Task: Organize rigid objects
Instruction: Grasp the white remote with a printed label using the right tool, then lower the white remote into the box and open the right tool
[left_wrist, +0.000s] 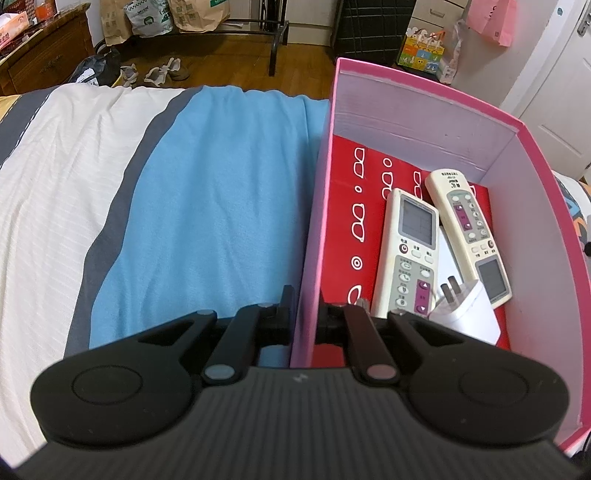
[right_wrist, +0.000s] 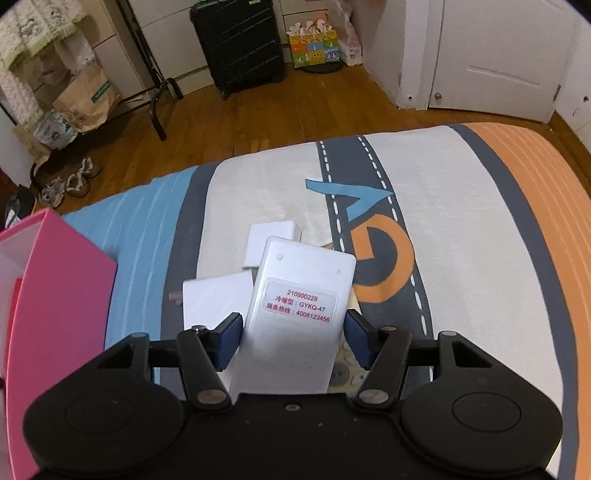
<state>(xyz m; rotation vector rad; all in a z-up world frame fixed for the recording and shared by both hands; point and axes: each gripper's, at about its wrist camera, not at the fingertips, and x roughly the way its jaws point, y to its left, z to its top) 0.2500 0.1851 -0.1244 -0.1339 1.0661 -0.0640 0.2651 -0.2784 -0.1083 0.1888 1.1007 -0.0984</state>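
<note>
A pink box (left_wrist: 424, 99) stands on the bed. My left gripper (left_wrist: 304, 317) is shut on its left wall, one finger outside and one inside. In the box lie two white remotes (left_wrist: 408, 251) (left_wrist: 471, 236) and a white plug adapter (left_wrist: 467, 310) on a red sheet. My right gripper (right_wrist: 293, 332) is shut on a white remote (right_wrist: 295, 314), back side up with a red-lettered label, held above the bed. Below it lie two white adapters (right_wrist: 271, 240) (right_wrist: 214, 299) and another remote (right_wrist: 345, 373), mostly hidden. The box's corner (right_wrist: 55, 280) shows at the left of the right wrist view.
The bedspread has blue (left_wrist: 221, 184), white and grey bands and an orange edge (right_wrist: 535, 206). Beyond the bed's far edge is wooden floor with shoes (right_wrist: 70, 181), paper bags (left_wrist: 195, 14), a black suitcase (right_wrist: 240, 40) and a white door (right_wrist: 491, 55).
</note>
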